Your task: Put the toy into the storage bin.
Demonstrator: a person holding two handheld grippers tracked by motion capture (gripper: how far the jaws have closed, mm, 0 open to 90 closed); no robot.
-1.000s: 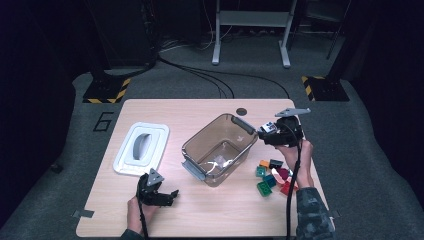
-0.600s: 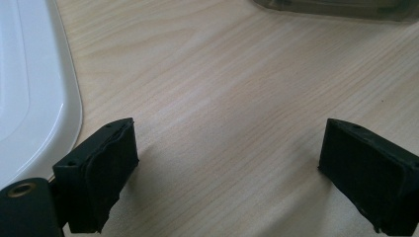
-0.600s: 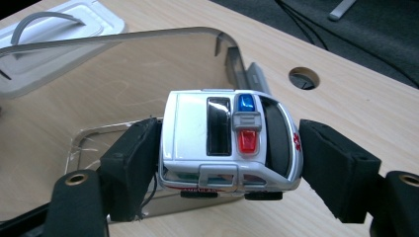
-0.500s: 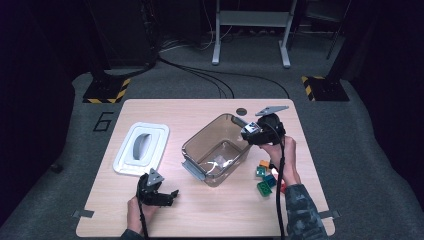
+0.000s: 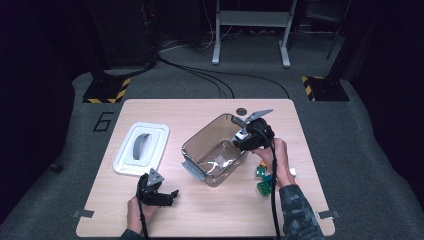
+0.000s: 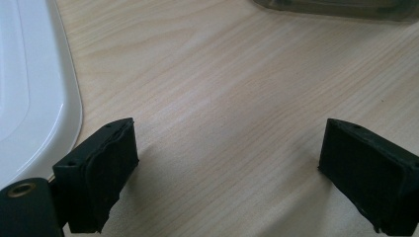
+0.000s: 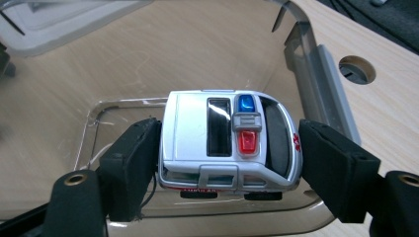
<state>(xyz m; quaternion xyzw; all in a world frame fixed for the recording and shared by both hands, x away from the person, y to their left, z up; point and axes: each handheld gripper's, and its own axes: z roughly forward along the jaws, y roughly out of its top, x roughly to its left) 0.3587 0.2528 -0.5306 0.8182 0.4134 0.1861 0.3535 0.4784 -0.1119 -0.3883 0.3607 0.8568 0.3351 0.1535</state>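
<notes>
Toy ambulance (image 7: 230, 143), silver with blue and red roof lights, sits clamped in the right hand-held gripper (image 7: 230, 163) just above the clear plastic bin (image 5: 200, 145). Nearer than the bin, the left hand-held gripper (image 6: 227, 173) rests wide open on the tabletop (image 6: 237, 89), gripping nothing.

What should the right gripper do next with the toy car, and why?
Probably lower a little and open the jaws. The right gripper holds the silver toy ambulance between its pads, above the open clear plastic box, whose floor shows directly beneath the car. A low release should drop it inside gently, without bouncing out.
</notes>
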